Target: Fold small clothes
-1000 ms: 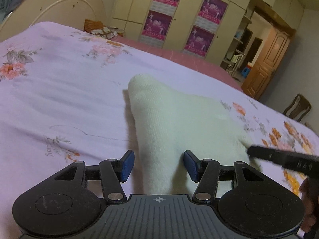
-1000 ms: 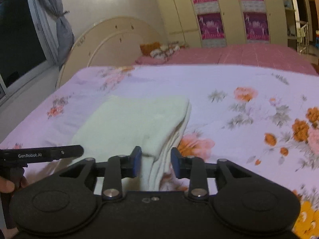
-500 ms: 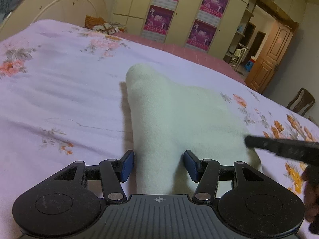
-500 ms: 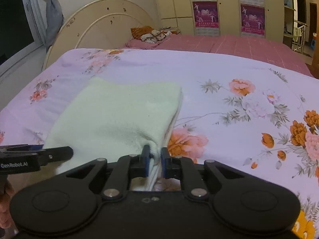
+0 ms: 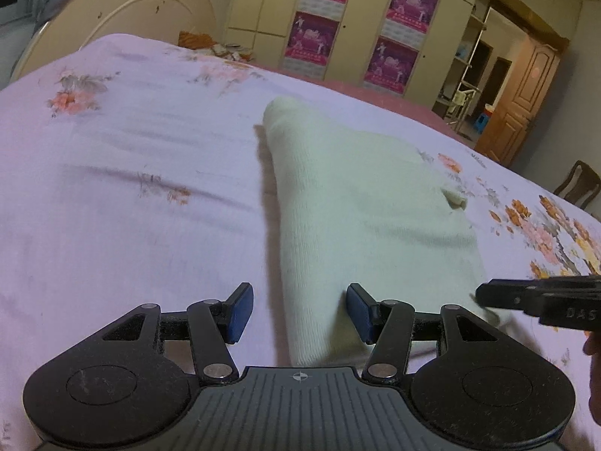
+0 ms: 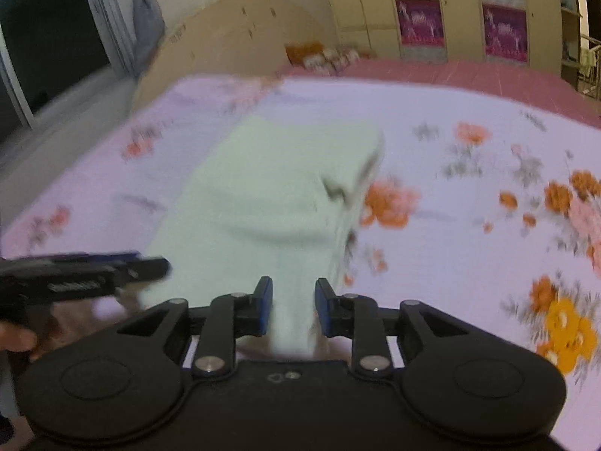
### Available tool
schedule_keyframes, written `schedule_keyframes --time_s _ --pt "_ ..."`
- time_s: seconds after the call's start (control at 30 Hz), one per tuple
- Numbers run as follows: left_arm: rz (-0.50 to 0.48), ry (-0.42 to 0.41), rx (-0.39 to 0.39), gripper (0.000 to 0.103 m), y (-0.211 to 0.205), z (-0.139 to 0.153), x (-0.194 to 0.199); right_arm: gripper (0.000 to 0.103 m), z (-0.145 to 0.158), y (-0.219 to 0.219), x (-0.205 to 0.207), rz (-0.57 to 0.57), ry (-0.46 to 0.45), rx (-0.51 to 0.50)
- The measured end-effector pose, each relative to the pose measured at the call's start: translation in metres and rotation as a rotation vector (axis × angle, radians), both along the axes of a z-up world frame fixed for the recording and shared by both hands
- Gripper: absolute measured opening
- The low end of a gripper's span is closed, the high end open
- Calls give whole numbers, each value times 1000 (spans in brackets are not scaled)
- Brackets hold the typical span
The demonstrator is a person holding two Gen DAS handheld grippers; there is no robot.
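Cream folded garment (image 5: 360, 203) on floral sheet (image 5: 131, 173); left tongs (image 5: 298, 310) wide, right tongs (image 6: 291, 306) parted, both straddling near edge

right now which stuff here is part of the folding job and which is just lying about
Part of the job:
cream garment
left hand-held gripper
right hand-held gripper

Lying about:
floral bedsheet
orange pillow
wooden chair

Folded cloth (image 5: 360, 203) on bedsheet (image 5: 131, 173).
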State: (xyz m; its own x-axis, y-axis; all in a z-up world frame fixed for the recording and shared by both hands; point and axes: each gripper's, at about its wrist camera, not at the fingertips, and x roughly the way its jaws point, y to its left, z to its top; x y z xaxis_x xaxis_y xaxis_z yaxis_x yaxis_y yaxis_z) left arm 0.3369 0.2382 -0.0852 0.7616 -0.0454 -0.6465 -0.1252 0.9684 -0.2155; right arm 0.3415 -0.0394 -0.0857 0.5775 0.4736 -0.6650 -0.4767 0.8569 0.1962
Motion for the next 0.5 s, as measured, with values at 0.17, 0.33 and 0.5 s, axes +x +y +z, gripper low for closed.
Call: schedule_keyframes --time_s 0.17,0.33,0.5 --pt "7 4 -9 55 1 0 -1 10 -10 3 -4 23 23 -30" --pt "-12 7 16 55 -6 4 -5 6 -1 -5 -6 8 -16 -56" --pt "-13 25 49 56 -11 -7 -5 9 -13 0 -2 15 6 -105"
